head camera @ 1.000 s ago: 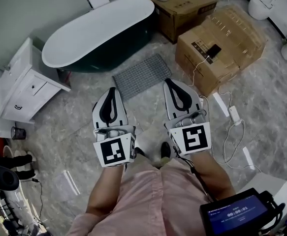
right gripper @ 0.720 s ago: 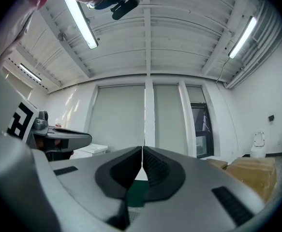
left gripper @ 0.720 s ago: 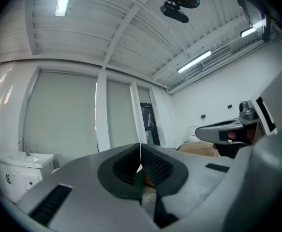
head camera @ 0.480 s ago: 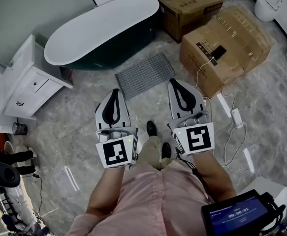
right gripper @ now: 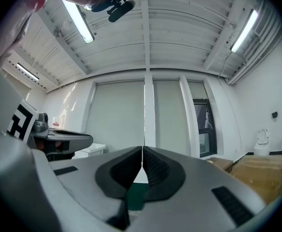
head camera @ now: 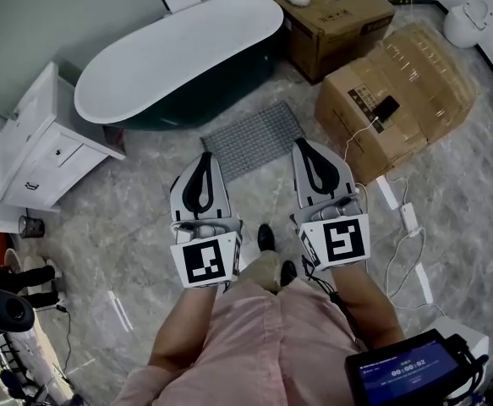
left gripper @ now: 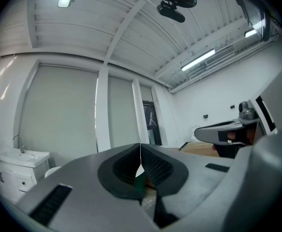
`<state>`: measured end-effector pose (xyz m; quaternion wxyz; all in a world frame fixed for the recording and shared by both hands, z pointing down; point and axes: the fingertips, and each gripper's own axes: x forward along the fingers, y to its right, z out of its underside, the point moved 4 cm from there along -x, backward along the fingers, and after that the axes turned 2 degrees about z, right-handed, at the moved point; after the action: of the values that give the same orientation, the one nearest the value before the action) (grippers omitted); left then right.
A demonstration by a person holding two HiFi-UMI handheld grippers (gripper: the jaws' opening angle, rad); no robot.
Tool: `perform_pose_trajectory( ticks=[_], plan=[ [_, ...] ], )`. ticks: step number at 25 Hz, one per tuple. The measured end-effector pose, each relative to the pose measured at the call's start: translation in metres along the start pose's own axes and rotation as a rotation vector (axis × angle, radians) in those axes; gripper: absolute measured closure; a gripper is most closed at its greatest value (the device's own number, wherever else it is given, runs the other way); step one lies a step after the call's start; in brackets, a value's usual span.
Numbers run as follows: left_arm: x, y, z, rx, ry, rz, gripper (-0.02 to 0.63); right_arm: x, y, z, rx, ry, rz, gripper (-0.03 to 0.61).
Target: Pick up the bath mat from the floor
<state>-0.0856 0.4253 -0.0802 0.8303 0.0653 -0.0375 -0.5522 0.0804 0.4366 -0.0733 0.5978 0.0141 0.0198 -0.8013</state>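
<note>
Lying flat, one bath mat (head camera: pixel 253 139); two boxes (head camera: pixel 339 19) (head camera: pixel 408 91); two closed tools (head camera: pixel 202 155) (head camera: pixel 308 145)

We see two light grey moulded plastic claws, the left gripper (head camera: pixel 203 156) and the right gripper (head camera: pixel 304 144), each tapering to a rounded tip, with black ribbed rubber pads (left gripper: pixel 157 168) lining the inner faces. Just behind the left claw sits silver metal hardware, then a white cube with black square markers (head camera: pixel 205 261); its twin cube (head camera: pixel 339 240) sits behind the right claw. A thin black cable (head camera: pixel 336 301) trails back from that twin. Behind the claws we wear a pale pink shirt (head camera: pixel 263 337), beige trousers (head camera: pixel 259 271) and black shoes (head camera: pixel 266 237).
</note>
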Motion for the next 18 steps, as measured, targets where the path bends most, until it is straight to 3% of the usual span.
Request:
perform_pose_trajectory(
  ticks=[8,18],
  plan=[
    [0.047,-0.055,-0.015,-0.014,0.059,-0.009,0.588,0.067,-0.007,-0.025,-0.018,0.027,-0.002,0.56],
    [0.097,-0.095,-0.001,-0.061,0.083,-0.017,0.588,0.125,-0.006,-0.028,-0.063,0.026,0.004,0.56]
  ],
)
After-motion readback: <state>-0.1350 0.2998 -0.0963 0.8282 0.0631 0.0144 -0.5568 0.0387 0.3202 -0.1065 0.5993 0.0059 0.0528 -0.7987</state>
